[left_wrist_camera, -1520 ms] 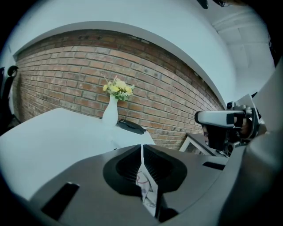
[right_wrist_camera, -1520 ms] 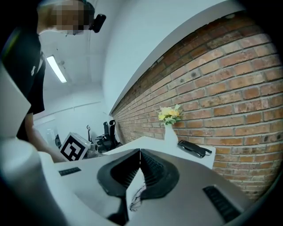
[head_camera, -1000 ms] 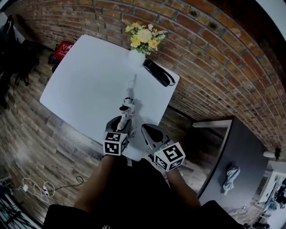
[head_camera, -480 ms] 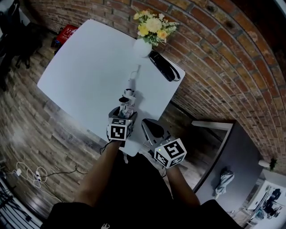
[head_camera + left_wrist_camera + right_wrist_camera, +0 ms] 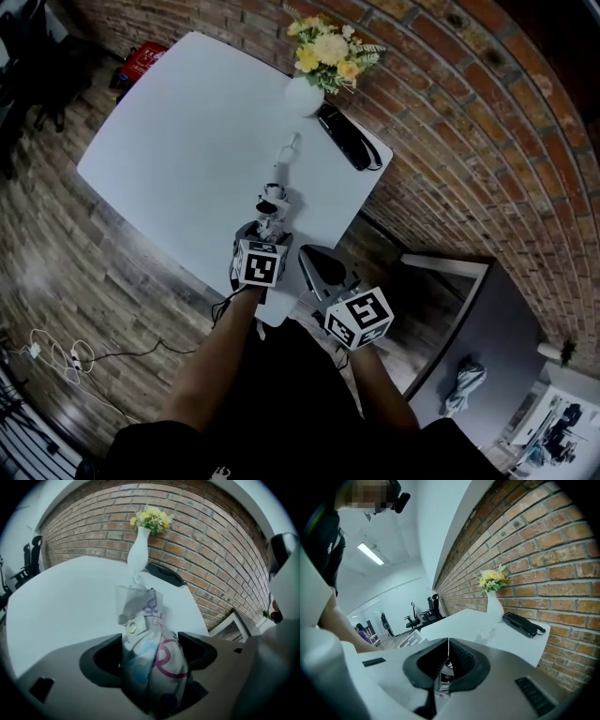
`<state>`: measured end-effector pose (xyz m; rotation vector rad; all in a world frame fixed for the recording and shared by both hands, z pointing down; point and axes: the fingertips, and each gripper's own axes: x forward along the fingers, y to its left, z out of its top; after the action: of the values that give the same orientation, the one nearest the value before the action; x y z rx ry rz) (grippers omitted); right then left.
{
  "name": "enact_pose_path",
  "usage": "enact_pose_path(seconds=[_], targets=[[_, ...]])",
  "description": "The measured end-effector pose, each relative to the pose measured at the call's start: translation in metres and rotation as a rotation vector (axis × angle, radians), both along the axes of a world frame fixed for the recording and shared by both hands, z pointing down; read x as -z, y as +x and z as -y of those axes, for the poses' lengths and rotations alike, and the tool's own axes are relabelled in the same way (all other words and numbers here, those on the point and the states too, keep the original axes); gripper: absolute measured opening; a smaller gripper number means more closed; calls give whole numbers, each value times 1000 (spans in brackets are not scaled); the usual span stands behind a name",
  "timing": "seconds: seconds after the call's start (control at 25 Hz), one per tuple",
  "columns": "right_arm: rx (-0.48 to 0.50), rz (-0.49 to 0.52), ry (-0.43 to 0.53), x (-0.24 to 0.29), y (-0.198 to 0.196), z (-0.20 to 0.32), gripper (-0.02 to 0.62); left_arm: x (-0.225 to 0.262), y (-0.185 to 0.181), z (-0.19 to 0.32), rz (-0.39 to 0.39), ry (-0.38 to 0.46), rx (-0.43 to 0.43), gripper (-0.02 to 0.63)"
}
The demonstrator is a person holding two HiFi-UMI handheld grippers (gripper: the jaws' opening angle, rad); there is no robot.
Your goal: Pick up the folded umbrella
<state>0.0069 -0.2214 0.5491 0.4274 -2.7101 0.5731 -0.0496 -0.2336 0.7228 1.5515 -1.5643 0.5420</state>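
A folded white umbrella (image 5: 272, 199) with pink and blue print lies on the white table (image 5: 169, 141), its thin end toward the vase. My left gripper (image 5: 266, 232) points steeply down over its near end. In the left gripper view the umbrella (image 5: 151, 634) sits between the wide-spread jaws of the left gripper (image 5: 149, 654), with a gap on the right side. My right gripper (image 5: 315, 261) hovers off the table's near edge beside the left one. In its own view the right gripper (image 5: 448, 662) is shut with nothing between the pads.
A white vase (image 5: 302, 95) of yellow flowers stands at the table's far edge by the brick wall (image 5: 450, 112). A black folded umbrella (image 5: 349, 145) lies beside the vase. A red box (image 5: 143, 62) sits on the wooden floor, with office chairs (image 5: 423, 613) beyond the table.
The left gripper has come down and forward over the white umbrella's near end, and its jaws now stand either side of it. The right gripper has stayed put.
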Motion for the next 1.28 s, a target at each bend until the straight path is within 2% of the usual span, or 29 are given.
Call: enact_pose_path(seconds=[0.12, 0.2, 0.44, 0.6, 0.96, 1.28], targets=[[-2, 1, -5, -1, -1, 1, 23, 1, 1, 1, 15, 2, -3, 364], [-2, 2, -5, -1, -3, 0, 23, 2, 1, 0, 8, 7, 6, 329], [-17, 7, -4, 0, -1, 2, 23, 5, -2, -1, -31, 6, 32, 298], [-20, 15, 0, 3, 0, 1, 23, 13, 0, -6, -66, 29, 2, 284], [-23, 34, 22, 13, -8, -2, 23, 41, -14, -11, -112, 145, -19, 268], [-37, 65, 46, 29, -10, -6, 23, 86, -33, -27, -198, 259, 40, 265]])
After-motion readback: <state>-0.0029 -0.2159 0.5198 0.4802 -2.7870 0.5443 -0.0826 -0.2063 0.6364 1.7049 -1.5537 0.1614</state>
